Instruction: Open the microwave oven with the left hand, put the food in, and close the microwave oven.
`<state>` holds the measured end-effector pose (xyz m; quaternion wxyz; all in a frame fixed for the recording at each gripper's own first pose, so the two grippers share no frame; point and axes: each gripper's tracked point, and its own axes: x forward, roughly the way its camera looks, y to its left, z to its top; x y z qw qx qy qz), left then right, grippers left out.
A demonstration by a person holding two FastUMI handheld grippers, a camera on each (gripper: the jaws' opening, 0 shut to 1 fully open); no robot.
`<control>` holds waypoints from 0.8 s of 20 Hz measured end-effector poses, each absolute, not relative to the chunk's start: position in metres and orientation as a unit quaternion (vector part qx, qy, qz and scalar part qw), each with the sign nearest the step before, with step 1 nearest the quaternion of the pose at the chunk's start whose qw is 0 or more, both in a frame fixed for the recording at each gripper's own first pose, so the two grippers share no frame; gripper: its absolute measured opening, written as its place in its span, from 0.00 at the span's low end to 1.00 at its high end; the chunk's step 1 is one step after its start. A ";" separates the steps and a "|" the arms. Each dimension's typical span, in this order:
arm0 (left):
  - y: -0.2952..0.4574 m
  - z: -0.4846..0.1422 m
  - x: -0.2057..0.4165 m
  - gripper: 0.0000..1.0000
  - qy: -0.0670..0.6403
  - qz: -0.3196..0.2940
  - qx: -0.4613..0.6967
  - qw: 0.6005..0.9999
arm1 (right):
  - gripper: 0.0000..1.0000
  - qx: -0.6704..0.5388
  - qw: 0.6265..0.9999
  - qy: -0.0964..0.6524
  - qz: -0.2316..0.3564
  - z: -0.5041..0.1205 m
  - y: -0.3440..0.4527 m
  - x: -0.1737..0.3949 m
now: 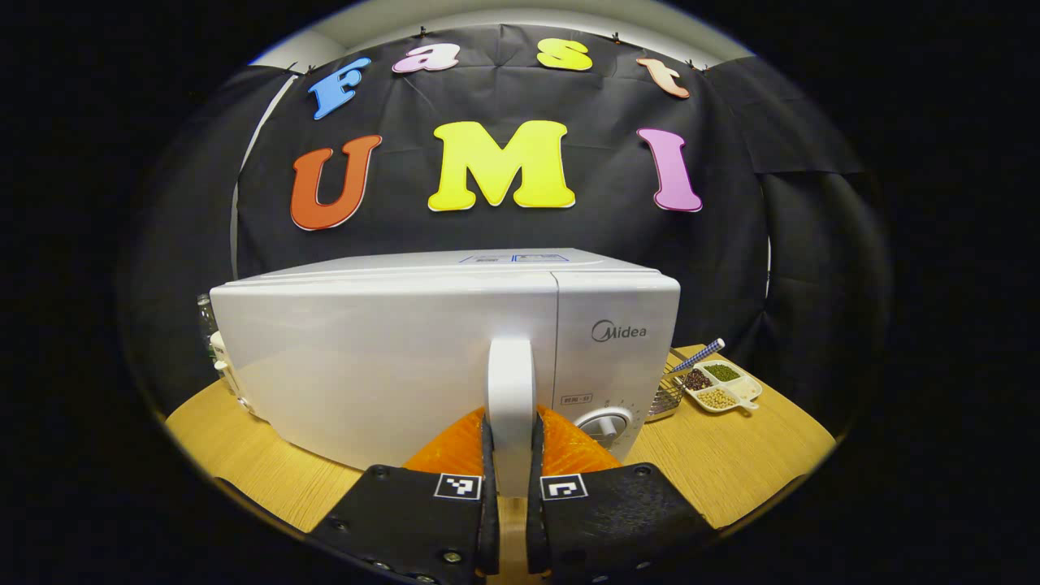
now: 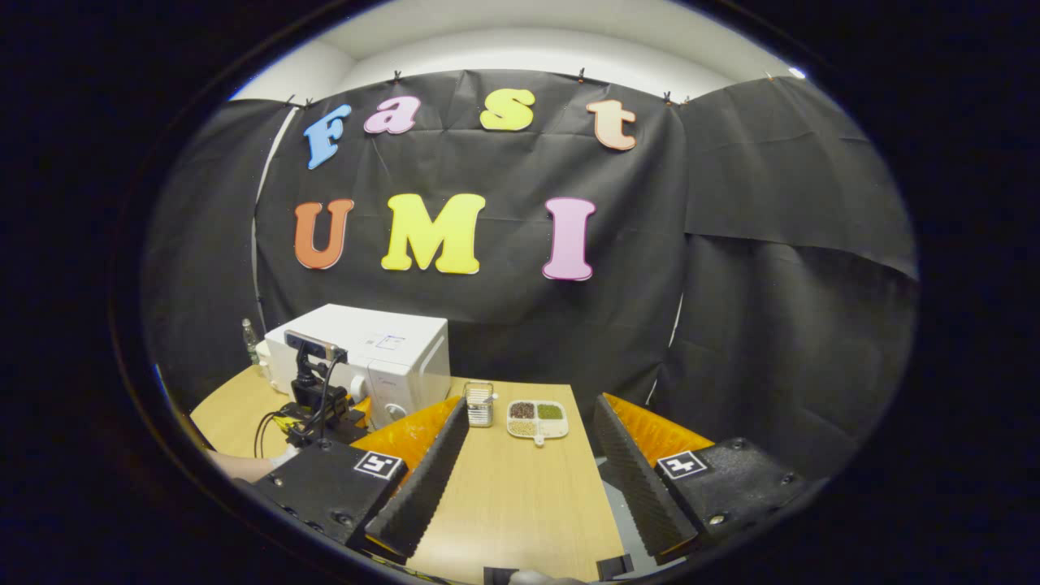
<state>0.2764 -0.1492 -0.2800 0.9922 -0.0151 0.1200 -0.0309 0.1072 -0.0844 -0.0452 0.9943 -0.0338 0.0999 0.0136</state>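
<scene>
White microwave (image 1: 406,357) faces the left gripper (image 1: 509,479), whose fingers pinch its upright door handle (image 1: 510,406); right gripper (image 2: 524,479) spread; divided dish (image 2: 536,419) holds beans

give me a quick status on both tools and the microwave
Left tool shut on the door handle. Microwave door closed. Right tool open, empty, above the table. Food tray beside the microwave, nothing blocking.

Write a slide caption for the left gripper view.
Left tool clamped on the closed microwave's white door handle; sectioned food dish waits beside.
</scene>
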 end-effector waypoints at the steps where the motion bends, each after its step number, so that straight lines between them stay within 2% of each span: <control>1: -0.149 -0.280 0.276 0.12 0.121 -0.032 -0.020 0.992 | 0.99 -0.036 0.994 0.099 0.013 -0.043 -0.083 0.105; 4: -0.150 -0.283 0.268 0.12 0.135 -0.038 -0.020 0.990 | 0.99 -0.037 0.995 0.095 0.013 -0.042 -0.082 0.101; 8: -0.135 -0.281 0.221 0.13 0.115 -0.052 0.004 0.992 | 0.99 -0.041 0.995 0.094 0.017 -0.042 -0.075 0.095; 10: -0.127 -0.283 0.200 0.12 0.128 -0.062 -0.005 0.990 | 0.99 -0.039 0.995 0.093 0.024 -0.043 -0.067 0.091; 14: -0.106 -0.282 0.165 0.12 0.143 -0.056 -0.002 0.988 | 0.99 -0.034 0.994 0.098 0.041 -0.051 -0.043 0.080; 16: -0.095 -0.281 0.149 0.15 0.150 -0.049 -0.001 0.987 | 0.99 -0.037 0.993 0.101 0.047 -0.056 -0.032 0.073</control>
